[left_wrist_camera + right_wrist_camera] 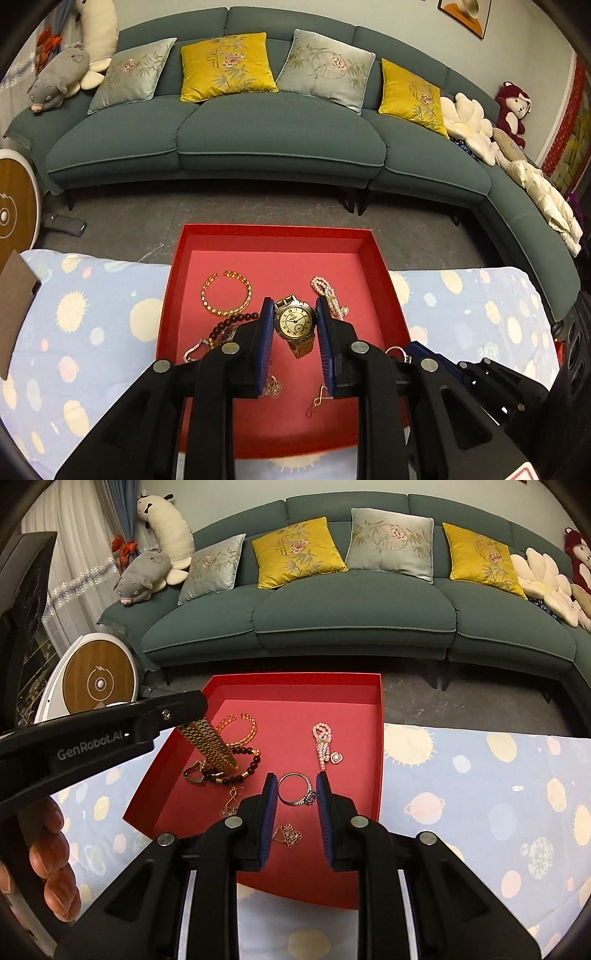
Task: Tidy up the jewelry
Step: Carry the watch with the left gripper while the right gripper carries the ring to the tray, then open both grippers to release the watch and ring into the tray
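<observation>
A gold-and-silver wristwatch [294, 322] is pinched at its case between the blue pads of the left gripper [294, 325], above the red tray [275, 236]. Its cream dial carries dark Roman numerals and a small sub-dial; a line of print under the twelve is too small to be read. The dial is turned toward the left wrist camera, and the gold link strap [212, 746] hangs down from the case, so the long axis runs roughly upright, slightly tilted. On the side of that gripper, in the right wrist view, "GenRobot.AI" is printed in pale letters.

A silver ring [297, 789] with a dark stone set at its lower right is gripped edgewise between the pads of the right gripper [296, 797], over the tray's near half.

On the tray floor are seen a gold chain bracelet [226, 293] toward the far left corner, a dark bead bracelet [243, 762] just in front of it, a pink pearl strand [323, 742] toward the right edge, and small gold pendants [290, 836] near the front edge. The tray rests on a pale blue cloth [480, 794] printed with suns and planets, beyond which a teal sofa [258, 136] with yellow and grey cushions stands.
</observation>
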A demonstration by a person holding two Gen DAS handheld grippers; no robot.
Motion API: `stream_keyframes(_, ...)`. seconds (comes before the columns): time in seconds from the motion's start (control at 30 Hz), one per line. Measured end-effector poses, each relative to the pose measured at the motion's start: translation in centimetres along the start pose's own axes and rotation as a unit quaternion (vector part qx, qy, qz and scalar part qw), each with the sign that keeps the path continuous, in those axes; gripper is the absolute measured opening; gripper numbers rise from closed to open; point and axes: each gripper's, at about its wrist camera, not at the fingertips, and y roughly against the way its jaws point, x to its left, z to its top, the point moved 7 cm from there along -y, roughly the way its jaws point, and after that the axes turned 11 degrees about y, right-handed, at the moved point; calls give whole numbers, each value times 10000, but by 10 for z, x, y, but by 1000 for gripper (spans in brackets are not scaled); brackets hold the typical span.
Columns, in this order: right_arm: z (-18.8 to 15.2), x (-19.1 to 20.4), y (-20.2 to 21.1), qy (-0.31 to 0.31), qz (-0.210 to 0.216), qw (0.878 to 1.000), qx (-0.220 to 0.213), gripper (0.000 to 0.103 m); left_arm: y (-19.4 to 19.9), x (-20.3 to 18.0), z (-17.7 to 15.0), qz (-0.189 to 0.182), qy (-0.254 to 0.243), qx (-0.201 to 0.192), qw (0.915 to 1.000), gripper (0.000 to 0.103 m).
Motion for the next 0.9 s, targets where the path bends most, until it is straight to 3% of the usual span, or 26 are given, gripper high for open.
stream_keyframes(0.37,-7,-18,-32,-114,41,9998,148,21,-55,-11,8,177,-129,152,9996,20)
stream_keyframes(0.9,-17,-23,-53,-117,42,9993,342,21,-72,-11,8,414,-156,45,9990,20)
